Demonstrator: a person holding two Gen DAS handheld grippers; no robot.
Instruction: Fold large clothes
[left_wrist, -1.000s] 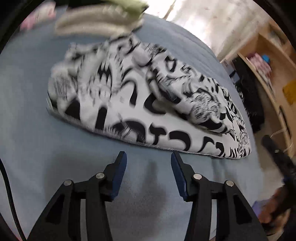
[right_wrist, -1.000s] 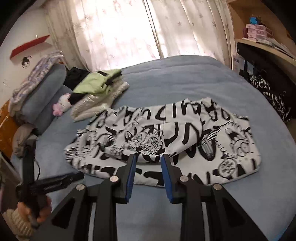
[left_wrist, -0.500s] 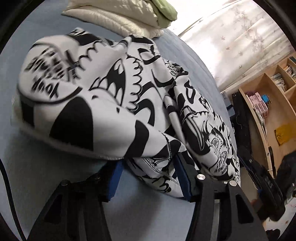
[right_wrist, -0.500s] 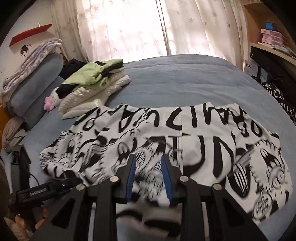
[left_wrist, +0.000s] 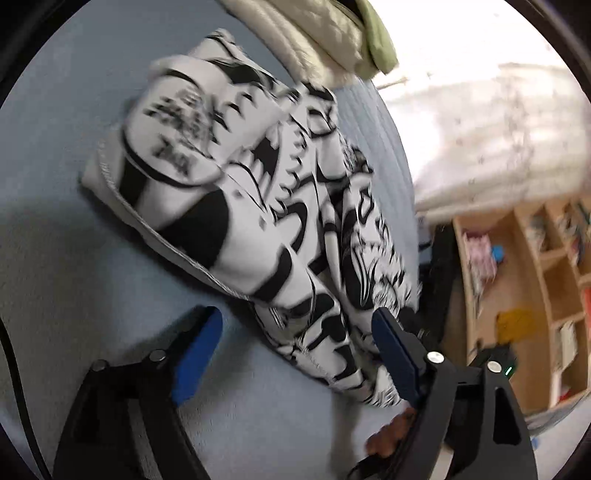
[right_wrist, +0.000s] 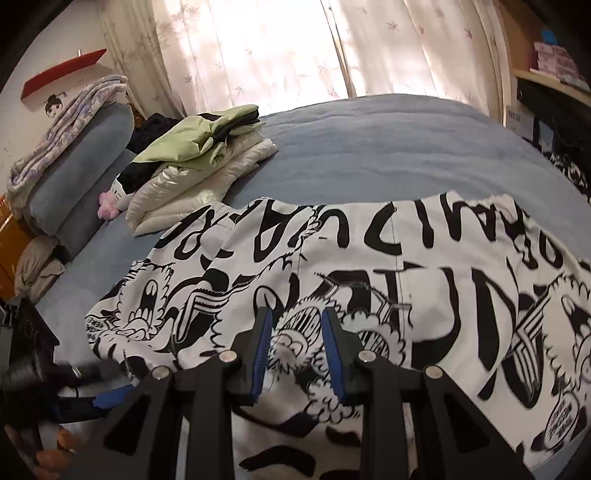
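Note:
A large white garment with black cartoon print (right_wrist: 369, 280) lies spread on the blue bed (right_wrist: 388, 147). In the left wrist view the garment (left_wrist: 258, 206) runs from upper left to lower right. My left gripper (left_wrist: 295, 350) is open wide, its blue pads on either side of the garment's near hem, low over the bed. My right gripper (right_wrist: 295, 350) is open a little, right above the garment's near middle, with nothing between its pads. The left gripper also shows at the lower left of the right wrist view (right_wrist: 99, 398).
A stack of folded clothes, cream and green (right_wrist: 199, 170), sits at the bed's far left, next to grey cushions (right_wrist: 81, 166). Curtains (right_wrist: 295, 48) hang behind the bed. Wooden shelves (left_wrist: 535, 277) stand at the right.
My left gripper has opened wider and swung round, its pads now either side of the hem's end. My right gripper has moved forward and lower over the garment.

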